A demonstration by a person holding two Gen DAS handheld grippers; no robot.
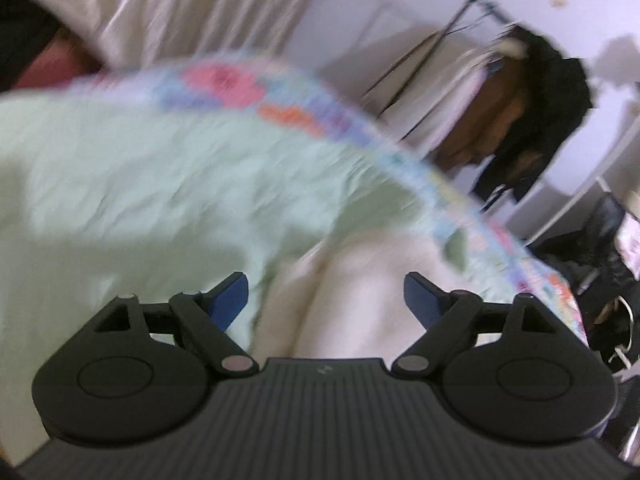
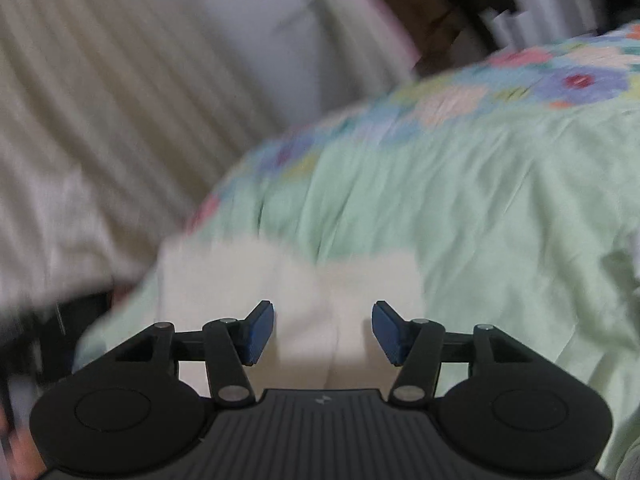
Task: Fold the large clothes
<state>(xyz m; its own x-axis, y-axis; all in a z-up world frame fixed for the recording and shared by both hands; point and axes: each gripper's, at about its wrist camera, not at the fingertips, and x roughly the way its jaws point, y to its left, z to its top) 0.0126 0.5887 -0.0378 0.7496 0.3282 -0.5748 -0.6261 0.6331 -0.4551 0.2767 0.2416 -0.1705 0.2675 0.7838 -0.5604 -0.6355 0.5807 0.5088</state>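
Observation:
A cream-white garment [image 1: 360, 292] lies on a pale green bed cover [image 1: 140, 184] with a flowered border. In the left wrist view my left gripper [image 1: 326, 300] is open just above the garment, its blue pads [image 1: 230, 300] wide apart and empty. In the right wrist view the same white garment [image 2: 304, 280] lies folded on the green cover [image 2: 480, 208]. My right gripper [image 2: 323, 330] is open over it, its blue pads [image 2: 260, 332] apart and holding nothing. Both views are blurred by motion.
Cream curtains [image 1: 192, 8] hang behind the bed. A clothes rack [image 1: 520, 92] with dark and light garments stands at the right by the white wall. Dark clutter [image 1: 600, 260] lies on the floor past the bed's right edge. Curtains [image 2: 80, 120] fill the left of the right wrist view.

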